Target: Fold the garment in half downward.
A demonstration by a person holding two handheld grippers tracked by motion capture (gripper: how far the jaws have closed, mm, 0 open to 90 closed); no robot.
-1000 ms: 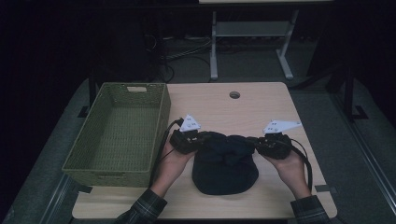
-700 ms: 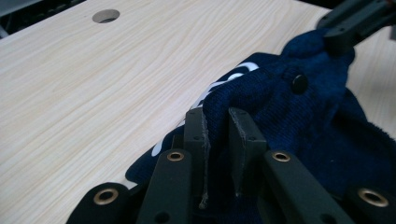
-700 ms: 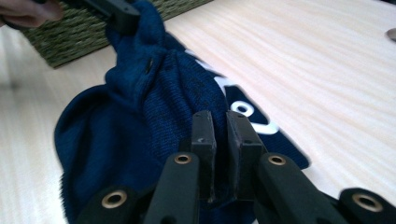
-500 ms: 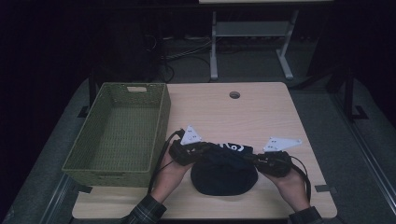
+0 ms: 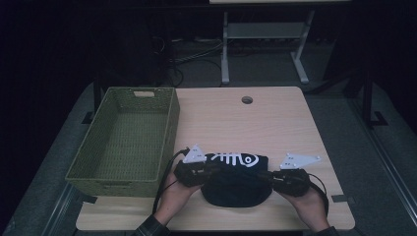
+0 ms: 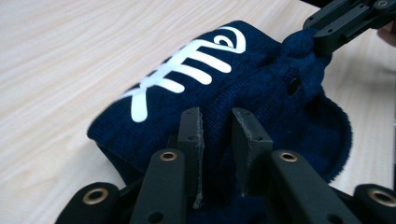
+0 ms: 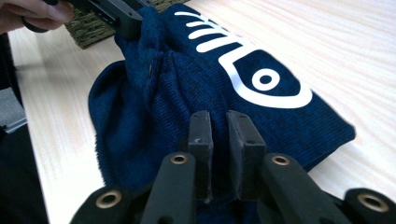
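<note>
Dark blue knit hat (image 5: 236, 179) with a white fish-skeleton print lies on the wooden surface (image 5: 275, 123) near its front edge, just right of the green woven basket (image 5: 128, 137), stretched between both grippers. Left gripper (image 6: 217, 135) fingers pinch a fold of the hat's left side, knit bunched between the pads, jaws having just eased open slightly though the cloth is gripped; the other gripper clamps the far edge in the left gripper view. Right gripper (image 7: 219, 135) fingers are clenched on a fold at the hat's right side, jaws also just loosened a touch.
</note>
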